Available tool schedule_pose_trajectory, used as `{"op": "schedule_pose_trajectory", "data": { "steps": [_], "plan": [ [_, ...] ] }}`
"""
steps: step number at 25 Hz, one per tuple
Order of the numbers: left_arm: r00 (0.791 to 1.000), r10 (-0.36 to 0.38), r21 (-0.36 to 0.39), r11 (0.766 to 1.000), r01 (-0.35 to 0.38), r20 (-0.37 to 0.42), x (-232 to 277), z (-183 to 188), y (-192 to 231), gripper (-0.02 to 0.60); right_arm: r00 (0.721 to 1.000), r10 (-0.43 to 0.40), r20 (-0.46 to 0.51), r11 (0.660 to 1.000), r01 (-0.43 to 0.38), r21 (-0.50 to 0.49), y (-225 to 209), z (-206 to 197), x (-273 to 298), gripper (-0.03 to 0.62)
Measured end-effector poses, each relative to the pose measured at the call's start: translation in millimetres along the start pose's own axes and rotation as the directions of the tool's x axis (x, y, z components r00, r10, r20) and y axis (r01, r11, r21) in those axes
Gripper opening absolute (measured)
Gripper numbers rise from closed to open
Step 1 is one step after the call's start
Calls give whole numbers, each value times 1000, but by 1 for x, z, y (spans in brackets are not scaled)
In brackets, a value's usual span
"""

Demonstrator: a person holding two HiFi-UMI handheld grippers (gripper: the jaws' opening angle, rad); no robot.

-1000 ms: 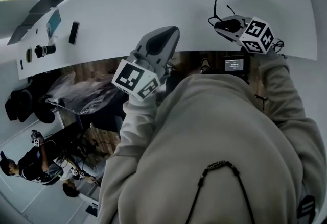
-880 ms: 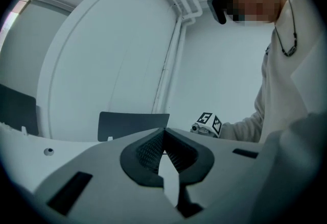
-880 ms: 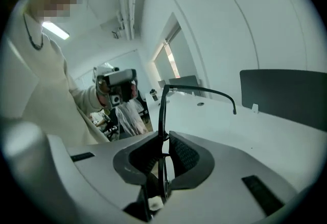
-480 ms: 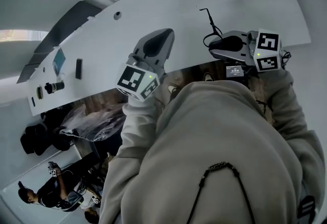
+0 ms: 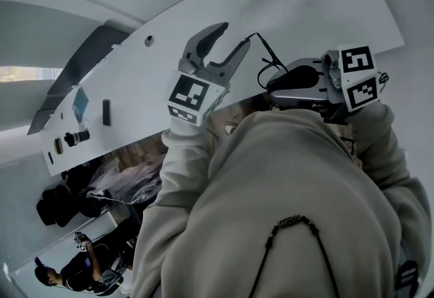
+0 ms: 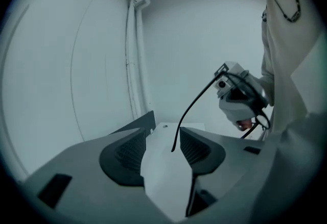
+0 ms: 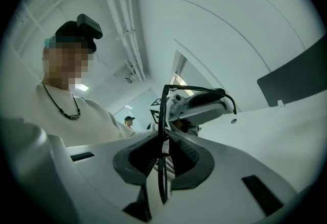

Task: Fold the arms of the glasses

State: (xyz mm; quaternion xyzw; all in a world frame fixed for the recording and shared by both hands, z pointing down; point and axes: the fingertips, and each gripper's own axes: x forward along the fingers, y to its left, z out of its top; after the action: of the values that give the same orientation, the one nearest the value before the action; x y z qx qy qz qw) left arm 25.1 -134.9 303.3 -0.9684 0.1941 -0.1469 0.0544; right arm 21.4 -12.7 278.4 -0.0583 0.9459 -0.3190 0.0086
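One arm tip loose inside left claw, just opened; right claw clamped on glasses

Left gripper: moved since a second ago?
Yes: left gripper went farther over the white table; fingers have just been opening, glasses arm tip between them.

A: left gripper shell: grey plastic, matt, smooth; pads darker, ribbed, rubbery-looking.

B: right gripper has the same shell and the same ribbed pads; glasses: thin black frame, faint sheen; metal or plastic, cannot tell.

A: table: white, smooth, matt sheet; marker cube: white faces, black print, flat finish.

B: sweatshirt: beige cloth, soft, matt, loosely creased.
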Motion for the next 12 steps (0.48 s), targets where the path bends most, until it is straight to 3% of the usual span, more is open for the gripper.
{"op": "schedule_pose_trajectory", "data": {
  "steps": [4, 10, 11, 12],
  "plan": [
    [1000, -2, 21, 1000, 2, 6, 6, 5, -8, 192, 998, 62, 16, 998, -61, -12, 20, 9, 0, 64],
    [1000, 21, 54, 998, -20, -8, 11, 8, -13, 190, 996, 87, -8, 996, -87, -2, 30, 6, -1, 64],
    [1000, 20, 65, 998, -20, -4, 10, 10, -15, 167, 996, 88, -9, 996, -88, -2, 31, 6, -1, 64],
    [1000, 15, 82, 997, -15, -2, 9, 12, -19, 88, 996, 88, -7, 996, -88, -2, 31, 6, -2, 64]
  ]
}}
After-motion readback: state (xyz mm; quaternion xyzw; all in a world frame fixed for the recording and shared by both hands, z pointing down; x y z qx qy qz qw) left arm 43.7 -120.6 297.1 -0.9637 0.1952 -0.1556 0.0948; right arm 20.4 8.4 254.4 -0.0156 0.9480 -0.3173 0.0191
